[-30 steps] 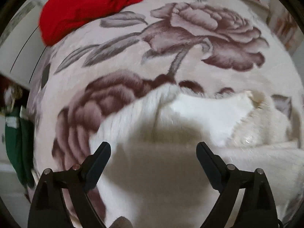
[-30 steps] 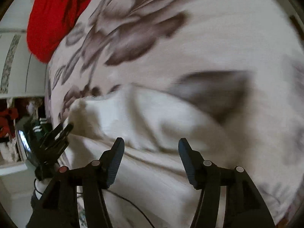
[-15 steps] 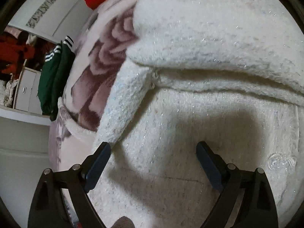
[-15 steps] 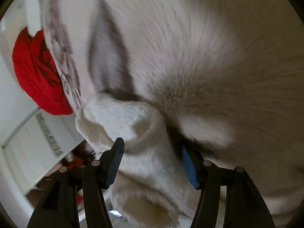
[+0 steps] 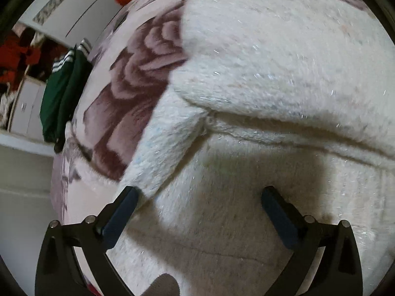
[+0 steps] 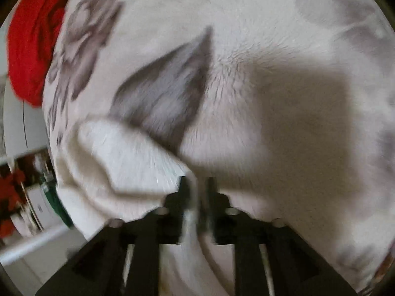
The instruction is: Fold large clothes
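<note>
One fluffy white garment (image 5: pixel 271 79) was spread over a blanket (image 5: pixel 138 93) printed with roses, directly below both claws. The left gripper (image 5: pixel 200 212) was held over it with its jaws opening, wide apart, and nothing was clamped; a folded edge lay just beside the left finger. A fold of the same garment (image 6: pixel 128 162) was pinched in the right gripper (image 6: pixel 197 192), whose jaws were closing, nearly together. Red cloth (image 6: pixel 32 42) was seen at the blanket's far edge, and a green garment (image 5: pixel 61 93) hung beside it.
</note>
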Tool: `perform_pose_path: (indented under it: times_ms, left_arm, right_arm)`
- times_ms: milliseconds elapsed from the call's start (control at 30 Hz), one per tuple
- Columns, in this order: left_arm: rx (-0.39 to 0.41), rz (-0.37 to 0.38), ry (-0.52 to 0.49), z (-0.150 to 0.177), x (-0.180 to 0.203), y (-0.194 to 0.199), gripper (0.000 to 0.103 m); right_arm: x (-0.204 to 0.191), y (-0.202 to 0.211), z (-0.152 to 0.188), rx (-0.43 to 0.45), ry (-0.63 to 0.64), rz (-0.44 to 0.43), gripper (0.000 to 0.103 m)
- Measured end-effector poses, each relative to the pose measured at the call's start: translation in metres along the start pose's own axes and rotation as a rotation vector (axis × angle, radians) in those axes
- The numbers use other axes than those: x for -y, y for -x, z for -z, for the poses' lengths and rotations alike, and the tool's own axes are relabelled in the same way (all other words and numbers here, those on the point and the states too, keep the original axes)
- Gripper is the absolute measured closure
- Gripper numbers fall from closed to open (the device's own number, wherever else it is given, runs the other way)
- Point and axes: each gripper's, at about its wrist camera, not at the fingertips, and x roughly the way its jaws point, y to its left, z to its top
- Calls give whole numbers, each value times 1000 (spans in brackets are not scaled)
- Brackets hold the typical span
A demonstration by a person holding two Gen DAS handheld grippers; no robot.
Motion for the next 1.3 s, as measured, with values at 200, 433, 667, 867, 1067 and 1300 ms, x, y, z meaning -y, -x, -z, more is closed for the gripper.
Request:
perform_pose_path:
  times_ms: [200, 433, 667, 867, 1067, 1300]
  left_arm:
    - [34, -38, 1, 18, 8, 42, 0]
    - [-19, -1, -29, 42, 19, 36, 0]
    - [-4, 45, -64, 62, 13, 50, 0]
    - [55, 91, -108, 83, 0, 91, 0]
    - [61, 101, -175, 107, 3, 96, 0]
    - [47, 270, -300, 151, 65, 134, 0]
  right_arm:
    - [-27, -4, 92, -159, 200, 19, 44]
    - [-11, -54, 97, -53, 164, 241, 46]
    - [-18, -32, 121, -56, 147, 323, 47]
    - [-21, 18, 208, -184, 131, 321, 45]
    - [26, -49, 306, -329, 98, 454, 45]
    - [45, 24, 320, -225, -45, 346, 38]
